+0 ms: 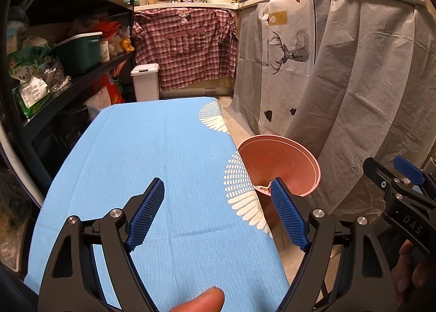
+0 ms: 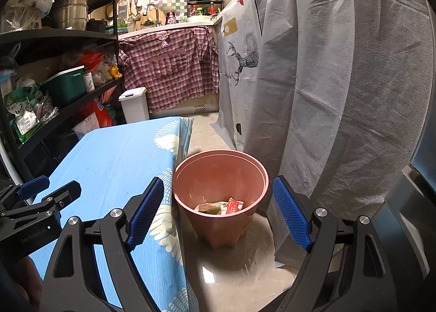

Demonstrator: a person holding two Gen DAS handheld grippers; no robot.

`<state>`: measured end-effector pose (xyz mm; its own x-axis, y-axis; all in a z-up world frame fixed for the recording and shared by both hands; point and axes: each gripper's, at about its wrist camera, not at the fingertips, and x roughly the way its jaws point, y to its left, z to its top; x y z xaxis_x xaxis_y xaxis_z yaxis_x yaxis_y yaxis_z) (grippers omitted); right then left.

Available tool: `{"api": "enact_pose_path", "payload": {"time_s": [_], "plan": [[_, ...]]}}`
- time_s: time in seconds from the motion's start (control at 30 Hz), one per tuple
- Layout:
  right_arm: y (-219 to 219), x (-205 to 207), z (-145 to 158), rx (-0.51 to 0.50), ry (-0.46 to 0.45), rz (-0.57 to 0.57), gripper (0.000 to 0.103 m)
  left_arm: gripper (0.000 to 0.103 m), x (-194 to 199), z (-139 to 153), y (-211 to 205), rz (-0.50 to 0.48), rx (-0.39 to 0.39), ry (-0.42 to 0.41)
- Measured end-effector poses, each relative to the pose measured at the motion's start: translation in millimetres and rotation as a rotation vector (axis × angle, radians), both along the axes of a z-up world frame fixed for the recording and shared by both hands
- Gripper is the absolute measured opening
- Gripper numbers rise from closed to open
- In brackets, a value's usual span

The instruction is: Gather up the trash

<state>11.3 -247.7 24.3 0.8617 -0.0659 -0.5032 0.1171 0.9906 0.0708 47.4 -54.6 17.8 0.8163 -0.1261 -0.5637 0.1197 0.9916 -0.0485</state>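
Observation:
A pink bin (image 2: pixel 220 194) stands on the floor beside the table's right edge; it also shows in the left wrist view (image 1: pixel 280 164). Crumpled wrappers (image 2: pixel 222 207), red and brown, lie at its bottom. My right gripper (image 2: pixel 218 214) is open and empty, held above and in front of the bin. My left gripper (image 1: pixel 218 214) is open and empty above the blue tablecloth (image 1: pixel 163 164), with its right finger over the bin's rim. The right gripper (image 1: pixel 403 192) shows at the right edge of the left wrist view. The left gripper (image 2: pixel 41 200) shows at the left of the right wrist view.
The table with the blue cloth (image 2: pixel 114 164) fills the left. A grey curtain (image 2: pixel 340 94) hangs at the right of the bin. A white lidded bin (image 2: pixel 135 105) stands beyond the table, by black shelves (image 2: pixel 54 72) of goods. Tiled floor (image 2: pixel 239 271) surrounds the pink bin.

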Motion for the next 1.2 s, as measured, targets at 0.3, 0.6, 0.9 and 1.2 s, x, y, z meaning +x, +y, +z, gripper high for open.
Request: {"api": "enact_pose_path", "payload": {"time_s": [0.3,0.6,0.9,1.2], "plan": [[1.0,0.9,-0.3,0.002,-0.005,-0.001,0.081,0.078,-0.7,0.0,0.5,-0.003,-0.006,0.001],[1.2,2.3,-1.6,0.002,-0.006,0.0,0.082,0.078,-1.7,-1.7,0.7,-0.006,-0.001,-0.005],[0.3,2.0,-1.3,0.002,-0.006,0.0,0.082,0.078,-2.8,-1.5,-0.8,-0.006,-0.002,-0.009],[0.1,2.3,-1.3,0.003,-0.008,-0.001,0.082,0.078,-2.9,0.8,-1.5,-0.004,-0.004,-0.012]]}}
